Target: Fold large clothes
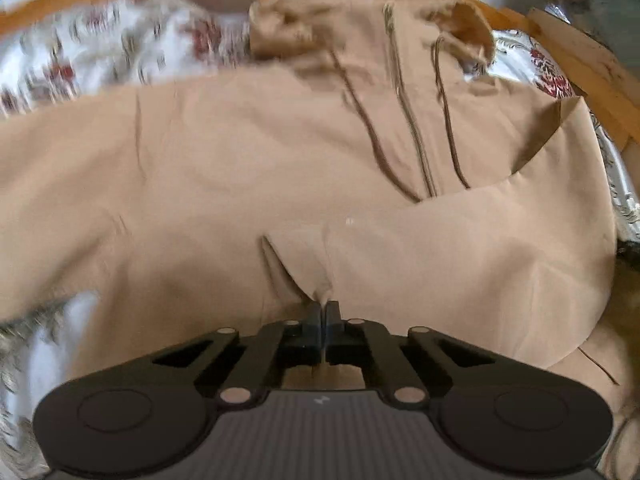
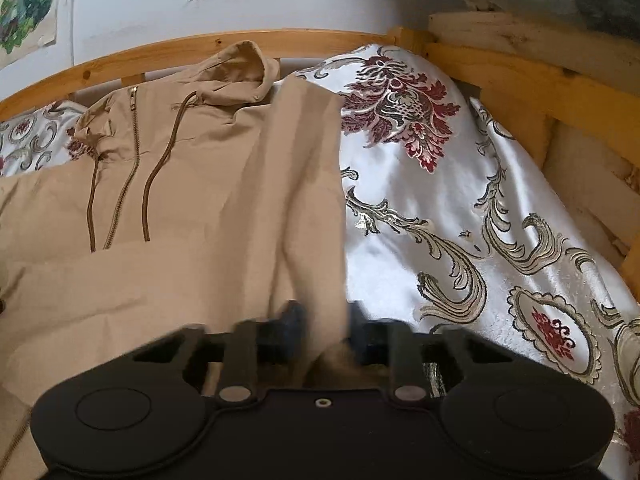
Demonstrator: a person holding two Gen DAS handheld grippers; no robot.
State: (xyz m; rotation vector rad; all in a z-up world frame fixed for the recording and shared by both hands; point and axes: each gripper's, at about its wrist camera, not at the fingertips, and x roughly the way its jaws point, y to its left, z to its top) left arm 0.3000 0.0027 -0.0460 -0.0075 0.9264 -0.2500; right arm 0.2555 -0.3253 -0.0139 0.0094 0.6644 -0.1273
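Left gripper (image 1: 324, 307): the jaws are pressing together on a small pinch of the tan hoodie (image 1: 280, 160), with creases fanning from the pinch toward 12 o'clock. Right gripper (image 2: 320, 316): the jaws are standing apart, with a ridge of the hoodie's fabric rising between them; the picture is blurred here, so whether they are gripping the cloth cannot be told.

The hoodie is lying spread on the bed, zipper side up. In the left wrist view a folded flap is crossing the body from 3 o'clock, and the zipper (image 1: 408, 120) with its two drawstrings is running toward the hood (image 1: 468, 28) at 1 o'clock. In the right wrist view the hood is sitting at 11 o'clock against the wooden bed frame (image 2: 520, 80), and the garment's right edge is bordering the shiny floral bedspread (image 2: 460, 220), which is filling the field from 1 to 5 o'clock.

Step in hand, as judged: folding a side or sleeve of the hoodie across its body. To do it well, the right jaws should be closing fully on the edge before any lift; both grippers should be travelling together at equal height, keeping the fabric between them taut, laying the new edge parallel to the zipper, and releasing only once the layer is lying flat.
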